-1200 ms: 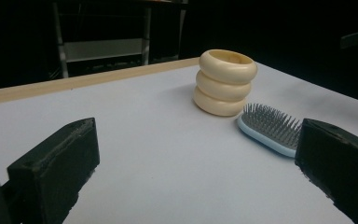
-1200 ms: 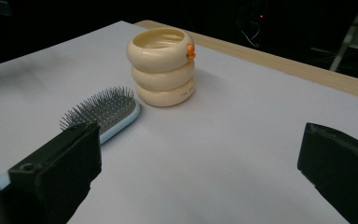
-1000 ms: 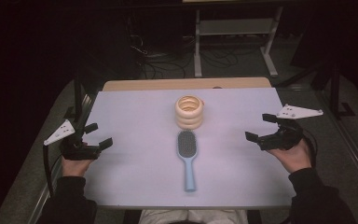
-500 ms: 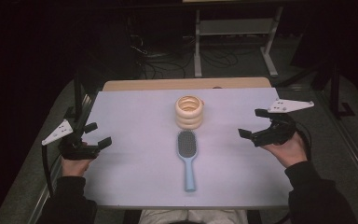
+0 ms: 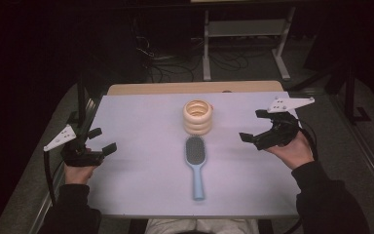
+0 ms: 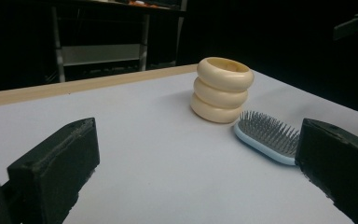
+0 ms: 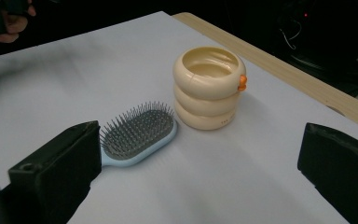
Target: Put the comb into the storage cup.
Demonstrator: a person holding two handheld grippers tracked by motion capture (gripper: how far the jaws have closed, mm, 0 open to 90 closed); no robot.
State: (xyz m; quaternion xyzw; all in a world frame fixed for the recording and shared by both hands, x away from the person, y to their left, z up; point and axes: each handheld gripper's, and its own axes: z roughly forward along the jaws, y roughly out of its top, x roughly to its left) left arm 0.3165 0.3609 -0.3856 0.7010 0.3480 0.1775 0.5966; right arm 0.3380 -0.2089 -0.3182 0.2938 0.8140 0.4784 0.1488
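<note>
Dark surroundings frame a white table (image 5: 141, 195) with a wooden strip along its far edge; a metal stand (image 5: 246, 34) and loose cables sit on the floor beyond; near the table's middle a cream holder (image 5: 198, 116), shaped as three stacked rings, stands upright, with a small orange knob on its top ring in the right gripper view; a blue brush (image 5: 196, 163) lies bristles up just in front of it, head close to the holder's base, handle towards the person; left gripper (image 5: 102, 140) is at the left edge, low over the table, jaws wide apart, nothing held; right gripper (image 5: 254, 126) is raised at the right side, jaws wide apart, empty, aimed at brush and holder; both grippers are well apart from these items.
</note>
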